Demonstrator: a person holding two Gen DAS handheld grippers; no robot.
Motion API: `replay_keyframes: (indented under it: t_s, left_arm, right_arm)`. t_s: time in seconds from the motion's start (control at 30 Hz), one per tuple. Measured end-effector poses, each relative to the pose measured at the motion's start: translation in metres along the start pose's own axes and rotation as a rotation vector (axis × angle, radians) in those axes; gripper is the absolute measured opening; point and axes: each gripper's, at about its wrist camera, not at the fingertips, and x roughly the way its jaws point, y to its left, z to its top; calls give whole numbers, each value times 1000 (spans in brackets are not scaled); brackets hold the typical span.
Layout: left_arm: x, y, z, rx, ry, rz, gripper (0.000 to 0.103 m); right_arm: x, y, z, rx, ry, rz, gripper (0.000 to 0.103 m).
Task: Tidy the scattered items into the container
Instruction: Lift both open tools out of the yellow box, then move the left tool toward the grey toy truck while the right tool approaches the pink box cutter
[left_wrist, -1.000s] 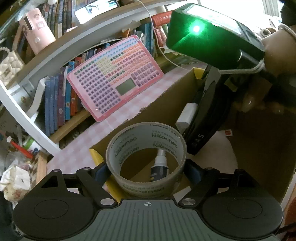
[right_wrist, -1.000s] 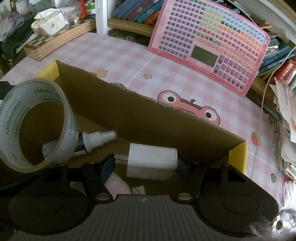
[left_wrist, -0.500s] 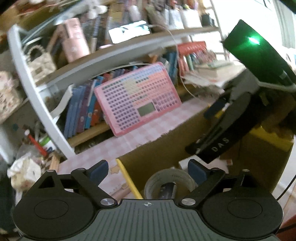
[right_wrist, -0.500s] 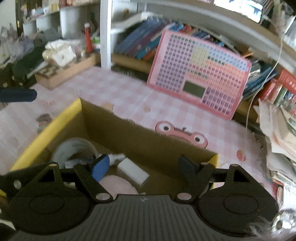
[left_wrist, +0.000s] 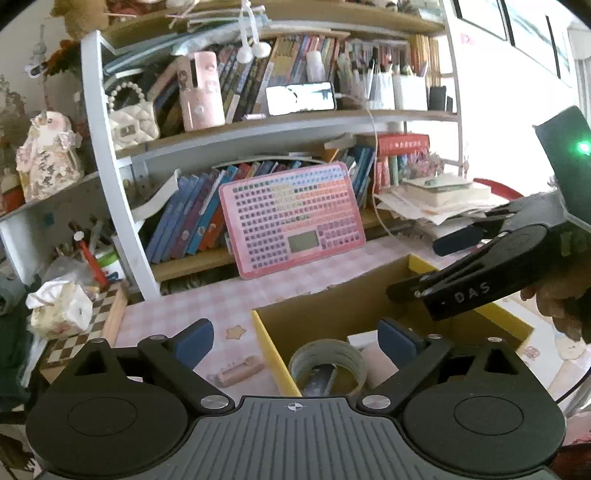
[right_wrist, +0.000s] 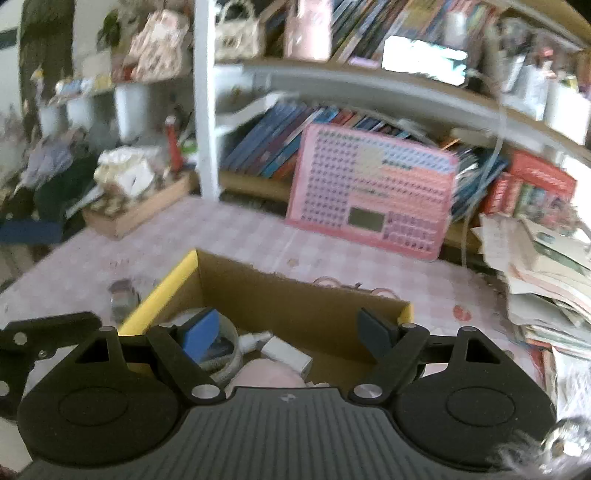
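Observation:
A cardboard box with yellow-edged flaps stands on the pink checked tablecloth. In it lie a clear tape roll, a white charger, a small spray bottle and something pink and round. My left gripper hangs above the box's left corner. Its jaws are opening and nothing is between them. My right gripper hovers over the box, open and empty. Its black side plate, held by a hand, shows over the box's right part.
A pink keyboard toy leans on the bookshelf behind the box. A chequered wooden tray with crumpled paper sits at the left. A stack of papers and books lies at the right.
Both grippers rose and drew back from the box. The left one let go of the tape roll and the right one of the white charger; both items now lie in the box.

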Motion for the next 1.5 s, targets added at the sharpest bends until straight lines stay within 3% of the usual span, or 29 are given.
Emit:
replay_keyframes:
  t_s: [0.3, 0.7, 1.13, 1.3, 1.5]
  left_arm:
    - [-37, 25, -25, -27, -21, -51, 99]
    - [-77, 64, -68, -8, 47, -141, 99]
    - [-95, 95, -105, 5, 149, -170, 99]
    - [-98, 100, -117, 39, 207, -157, 99]
    - [-105, 113, -127, 36, 229, -142, 99]
  right_arm:
    - [-56, 24, -34, 132, -97, -159, 81]
    - [-98, 83, -85, 244, -37, -321, 81]
    - [-96, 155, -112, 258, 57, -326, 81]
    - [-80, 186, -115, 190, 128, -294, 81]
    - [-66, 215, -109, 110, 141, -225, 80]
